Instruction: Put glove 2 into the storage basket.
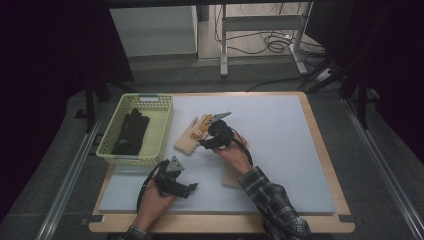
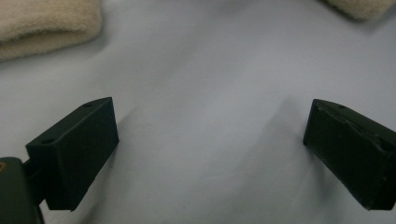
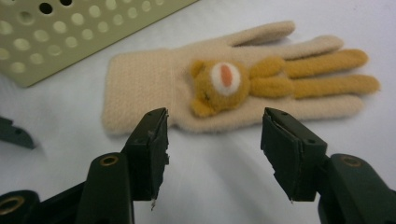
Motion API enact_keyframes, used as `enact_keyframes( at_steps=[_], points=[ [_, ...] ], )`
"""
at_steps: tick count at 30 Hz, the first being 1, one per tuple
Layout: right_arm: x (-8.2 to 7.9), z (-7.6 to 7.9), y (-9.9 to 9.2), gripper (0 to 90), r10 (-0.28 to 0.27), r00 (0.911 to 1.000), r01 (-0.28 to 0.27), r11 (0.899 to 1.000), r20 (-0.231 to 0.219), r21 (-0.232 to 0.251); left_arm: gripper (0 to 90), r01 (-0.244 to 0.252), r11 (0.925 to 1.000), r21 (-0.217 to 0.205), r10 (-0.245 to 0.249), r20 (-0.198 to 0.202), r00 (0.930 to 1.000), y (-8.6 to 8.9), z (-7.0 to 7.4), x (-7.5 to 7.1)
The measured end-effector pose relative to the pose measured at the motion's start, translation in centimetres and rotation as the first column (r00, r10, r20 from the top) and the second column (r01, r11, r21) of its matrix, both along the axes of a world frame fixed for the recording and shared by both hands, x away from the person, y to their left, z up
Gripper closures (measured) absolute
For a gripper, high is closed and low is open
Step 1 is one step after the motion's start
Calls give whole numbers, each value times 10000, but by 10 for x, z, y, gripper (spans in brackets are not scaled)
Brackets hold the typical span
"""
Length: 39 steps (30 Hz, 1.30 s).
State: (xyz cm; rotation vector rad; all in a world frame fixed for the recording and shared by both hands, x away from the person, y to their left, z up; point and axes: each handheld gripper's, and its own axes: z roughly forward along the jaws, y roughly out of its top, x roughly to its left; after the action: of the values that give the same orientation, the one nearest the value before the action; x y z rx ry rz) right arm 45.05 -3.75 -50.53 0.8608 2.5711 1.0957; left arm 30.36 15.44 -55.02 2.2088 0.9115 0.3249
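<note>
Nearest me, the left tongs (image 1: 192, 186) rest spread on the pale tabletop (image 1: 280, 165), gripping nothing. Past them, the right tongs (image 3: 212, 149) hang parted just short of the cream bear glove (image 3: 233, 84), fingers aimed at one o'clock. At ten o'clock stands the basket (image 1: 161, 125), a black glove (image 1: 131, 131) inside; open tabletop lies at three.

A basket (image 1: 162, 117) sits at the counter's (image 1: 280, 150) left side with a glove (image 1: 131, 132) inside. Just right of the basket lies another glove (image 1: 192, 136). The right claw (image 1: 206, 142) hovers beside it, perhaps touching; the left claw (image 1: 192, 188) rests nearer the front edge.
</note>
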Motion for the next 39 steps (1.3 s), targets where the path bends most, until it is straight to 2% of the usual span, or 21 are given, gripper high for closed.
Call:
enact_keyframes(
  at_steps=[7, 19, 21, 24, 28, 32, 39],
  points=[
    [10, -6, 17, 424, 46, 10000, -46, 9998, 12, -197, 32, -13, 10000, -32, 13, -7, 10000, 0, 0, 0],
    [26, -17, 37, 427, -310, 9995, 311, 9967, 32, -752, 32, -5, 10000, -26, 5, -1, 10000, 0, 0, 0],
    [27, -19, 39, 453, -341, 9994, 343, 9964, 41, -769, 32, -3, 10000, -25, 3, -3, 10000, 0, 0, 0],
    [27, -21, 42, 508, -224, 9994, 251, 9942, 265, -1050, 32, -5, 10000, -29, 5, -3, 10000, 0, 0, 0],
    [28, -19, 43, 572, -101, 9996, 135, 9914, 267, -1303, 32, -6, 10000, -28, 6, -7, 10000, 0, 0, 0],
    [27, -16, 41, 599, -7, 9996, 47, 9901, 285, -1403, 32, -5, 10000, -25, 5, -1, 10000, 0, 0, 0],
    [23, -9, 35, 603, 14, 9991, 34, 9936, 424, -1129, 32, -11, 10000, -26, 11, -9, 10000, 0, 0, 0]
  ],
)
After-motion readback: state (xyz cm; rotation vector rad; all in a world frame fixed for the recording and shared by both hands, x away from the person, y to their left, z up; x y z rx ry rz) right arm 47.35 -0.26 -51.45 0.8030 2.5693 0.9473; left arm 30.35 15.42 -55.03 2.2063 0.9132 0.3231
